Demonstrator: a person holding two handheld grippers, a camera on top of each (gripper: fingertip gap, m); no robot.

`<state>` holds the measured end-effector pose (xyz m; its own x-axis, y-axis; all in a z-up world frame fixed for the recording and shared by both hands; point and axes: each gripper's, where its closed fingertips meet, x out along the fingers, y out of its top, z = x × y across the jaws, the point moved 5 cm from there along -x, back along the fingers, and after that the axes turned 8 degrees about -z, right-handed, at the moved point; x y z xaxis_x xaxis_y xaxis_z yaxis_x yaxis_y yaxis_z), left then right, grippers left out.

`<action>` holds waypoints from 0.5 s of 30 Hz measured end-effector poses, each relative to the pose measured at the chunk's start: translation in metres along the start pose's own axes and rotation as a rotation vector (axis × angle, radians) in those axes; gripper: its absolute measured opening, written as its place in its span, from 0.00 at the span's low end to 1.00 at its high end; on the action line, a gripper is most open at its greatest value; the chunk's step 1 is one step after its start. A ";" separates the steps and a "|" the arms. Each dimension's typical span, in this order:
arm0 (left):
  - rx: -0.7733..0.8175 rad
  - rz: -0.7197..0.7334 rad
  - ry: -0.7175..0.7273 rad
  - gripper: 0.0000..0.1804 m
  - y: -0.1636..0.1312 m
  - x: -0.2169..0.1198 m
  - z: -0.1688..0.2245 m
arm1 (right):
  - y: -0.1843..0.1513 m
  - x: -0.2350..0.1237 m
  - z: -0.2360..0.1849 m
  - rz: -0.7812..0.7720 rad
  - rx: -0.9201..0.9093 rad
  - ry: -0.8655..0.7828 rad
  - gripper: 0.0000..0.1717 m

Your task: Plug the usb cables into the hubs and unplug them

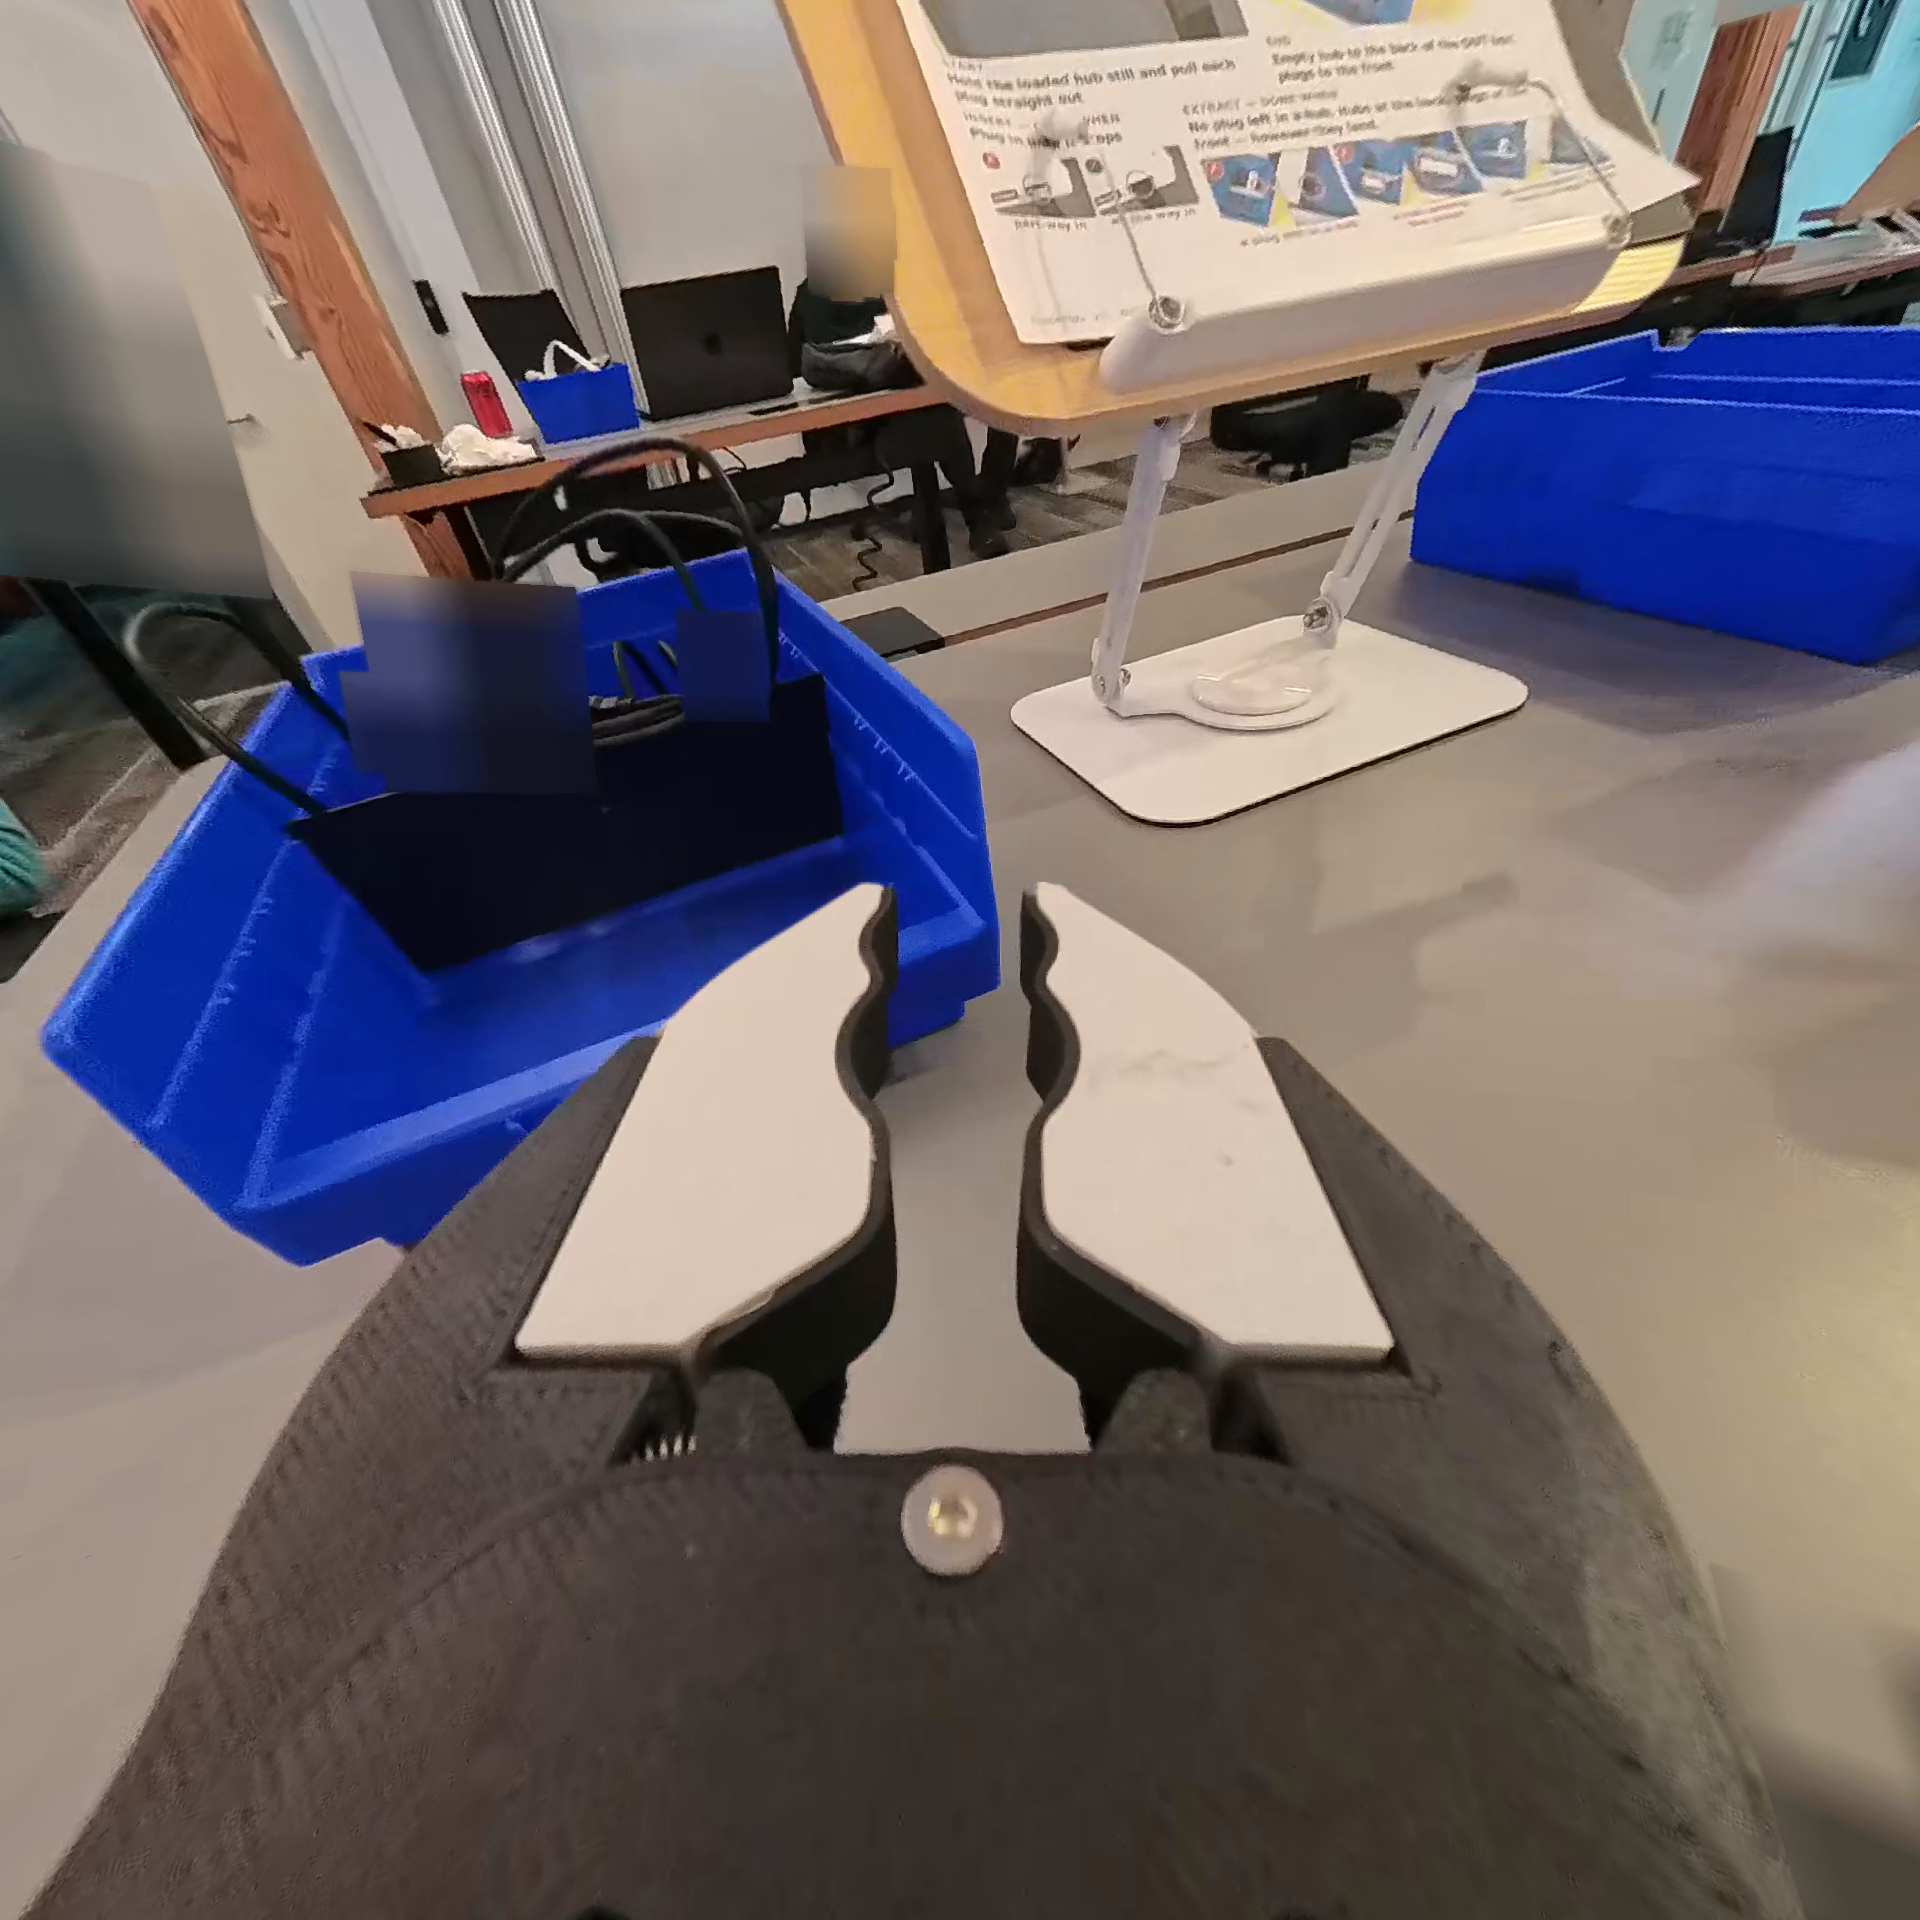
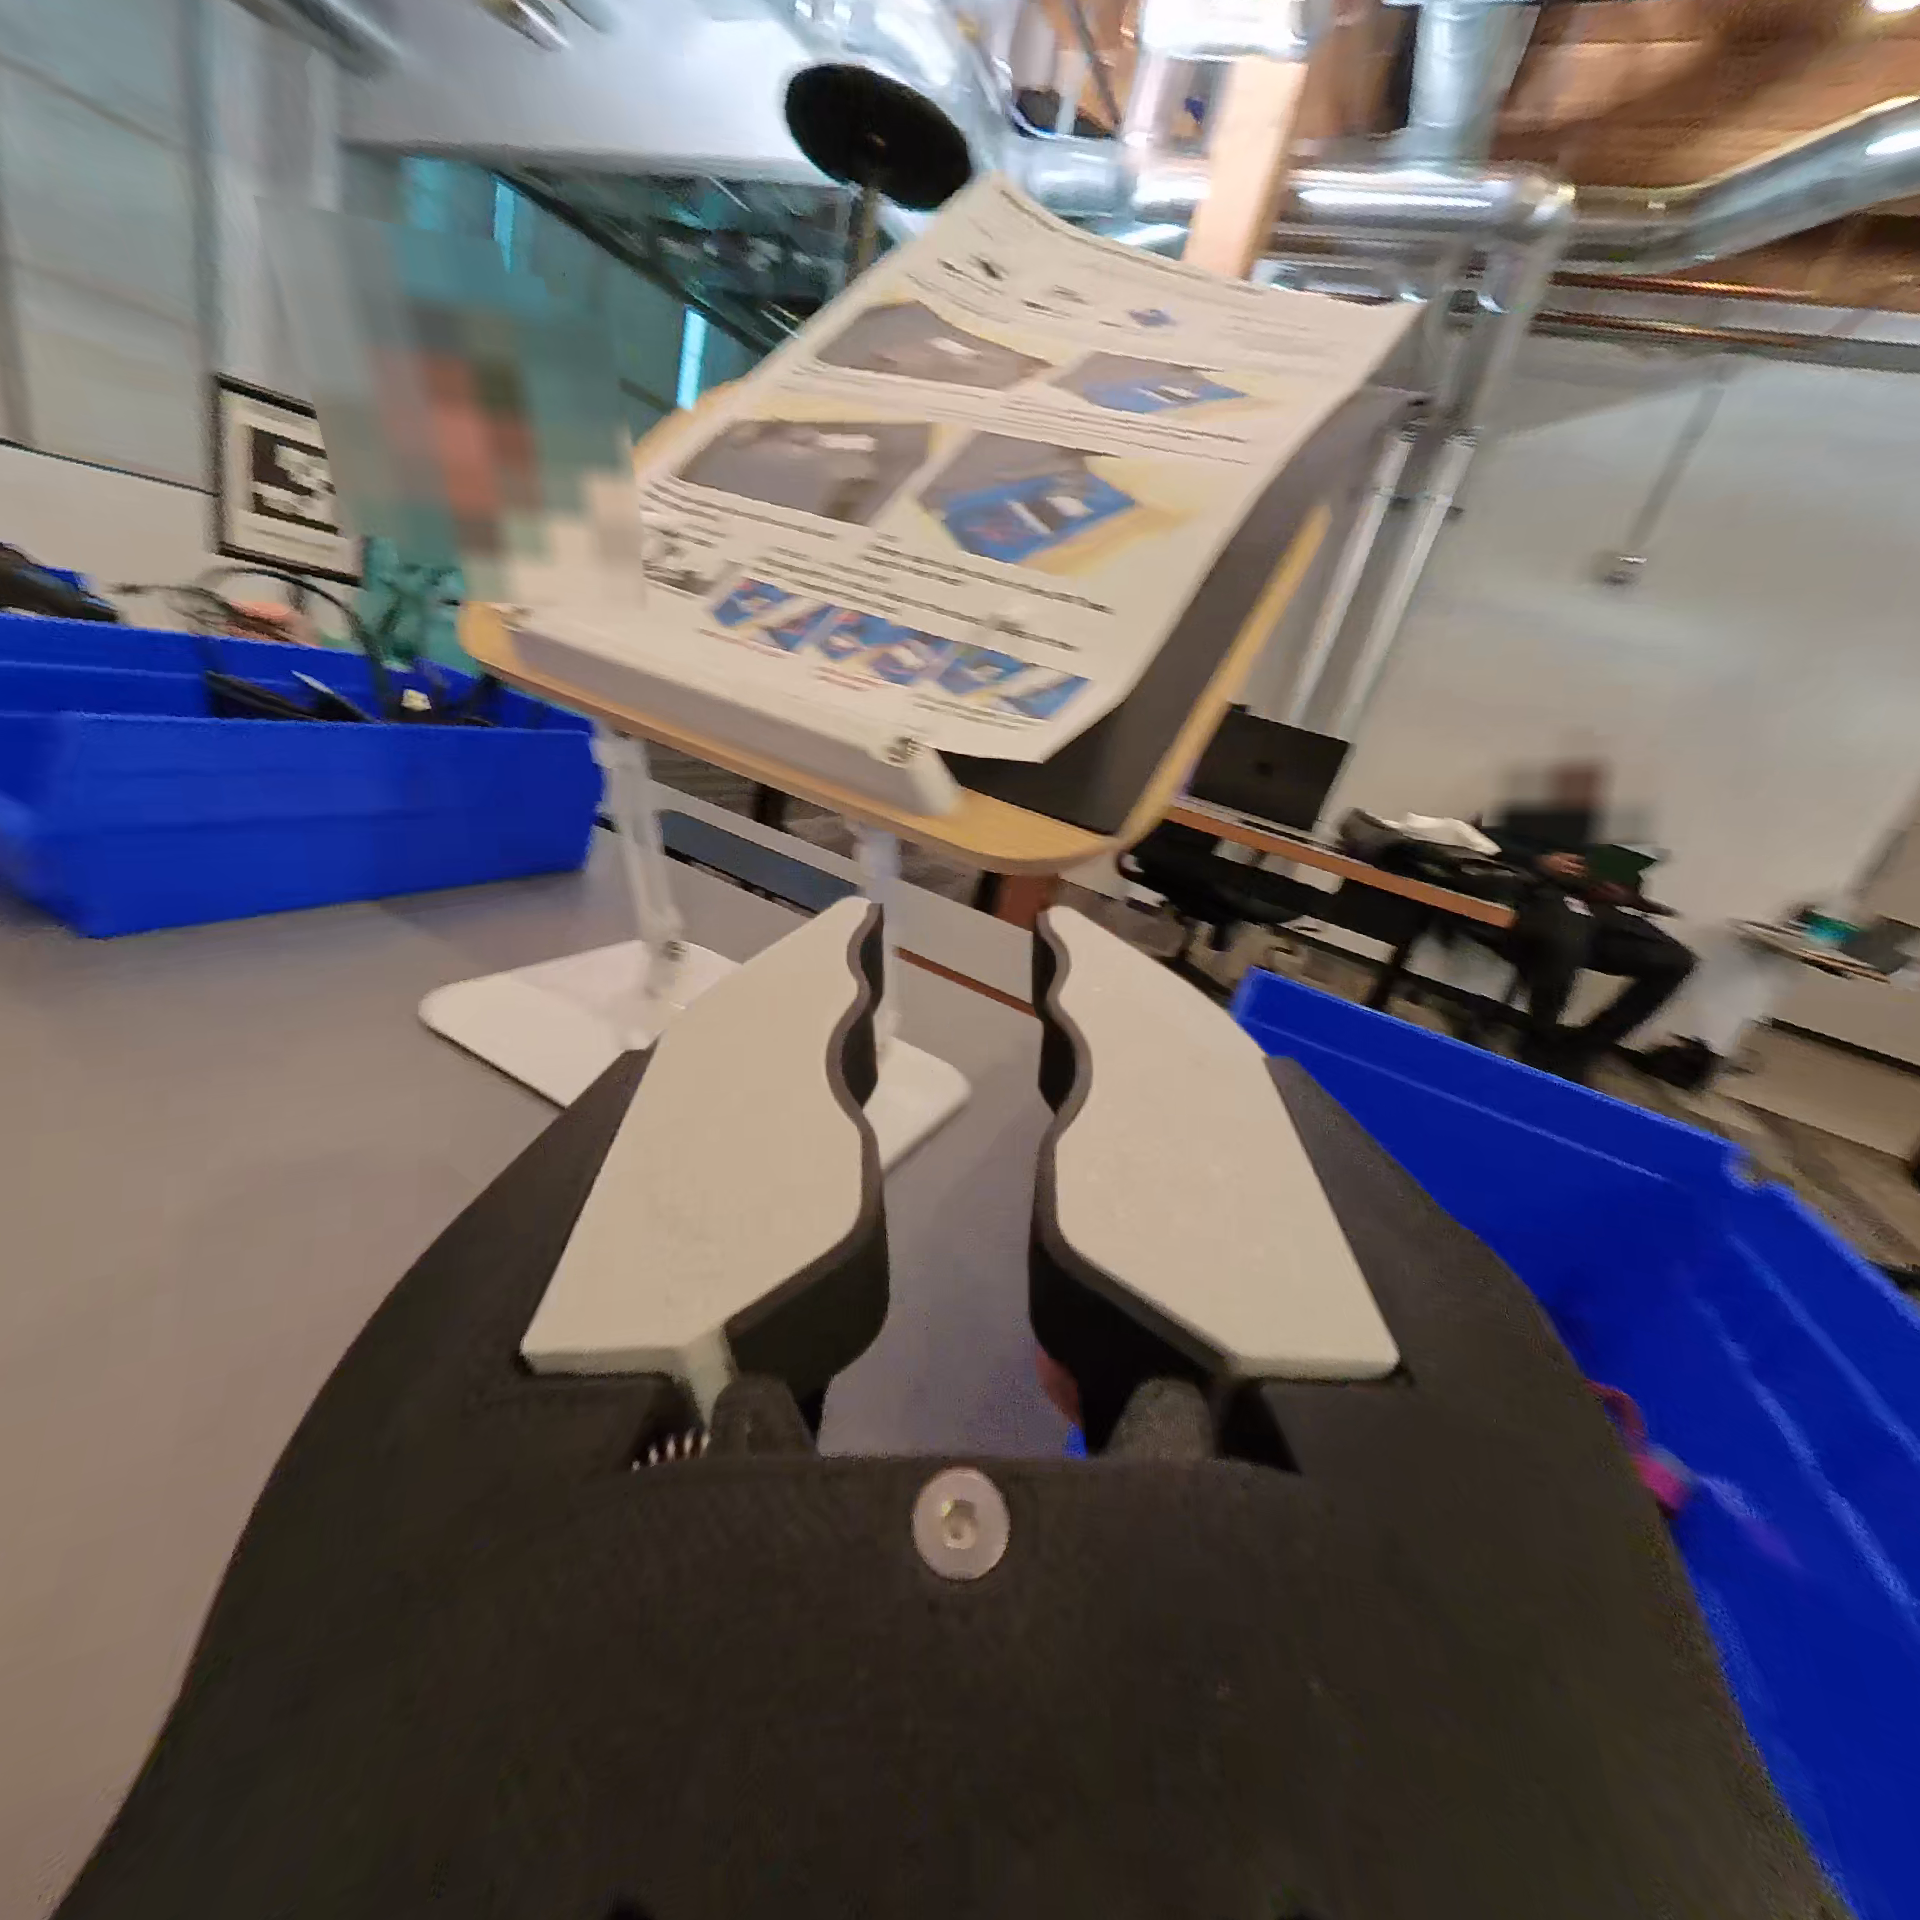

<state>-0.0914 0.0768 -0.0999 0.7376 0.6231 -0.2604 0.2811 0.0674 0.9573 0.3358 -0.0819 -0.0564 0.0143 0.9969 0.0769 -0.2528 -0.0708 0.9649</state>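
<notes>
My left gripper (image 1: 956, 914) is open with nothing between its pads, held above the grey table (image 1: 1455, 1039) at the near right corner of a blue bin (image 1: 260, 987). That bin has a dark divider (image 1: 582, 862), and black cables (image 1: 644, 520) loop up from its far part; the hubs do not show clearly. My right gripper (image 2: 951, 930) is open and empty, pointing at the white stand base (image 2: 561, 1029). The left bin also shows far left in the right wrist view (image 2: 291, 810), with cables (image 2: 395, 665) in it.
A wooden reading stand (image 1: 1174, 384) with a printed instruction sheet (image 2: 987, 488) stands mid-table on a white base (image 1: 1268, 727). A second blue bin sits at the right (image 1: 1683, 488), close to my right gripper (image 2: 1621, 1278). A seated person (image 2: 1579, 883) and laptops are behind the table.
</notes>
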 end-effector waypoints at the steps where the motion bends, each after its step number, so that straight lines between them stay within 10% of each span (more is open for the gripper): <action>1: -0.005 -0.006 -0.003 0.12 -0.002 0.004 0.000 | -0.003 -0.002 0.008 -0.019 -0.013 -0.038 0.17; 9: -0.024 -0.016 0.047 0.13 -0.003 0.016 -0.012 | -0.040 0.011 0.039 -0.271 -0.020 -0.137 0.24; 15: -0.032 -0.011 0.085 0.14 0.003 0.015 -0.033 | -0.059 0.021 0.037 -0.395 -0.024 -0.106 0.09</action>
<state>-0.1004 0.1121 -0.0968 0.6791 0.6863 -0.2604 0.2682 0.0983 0.9583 0.3870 -0.0578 -0.1026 0.2142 0.9382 -0.2719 -0.2300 0.3190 0.9194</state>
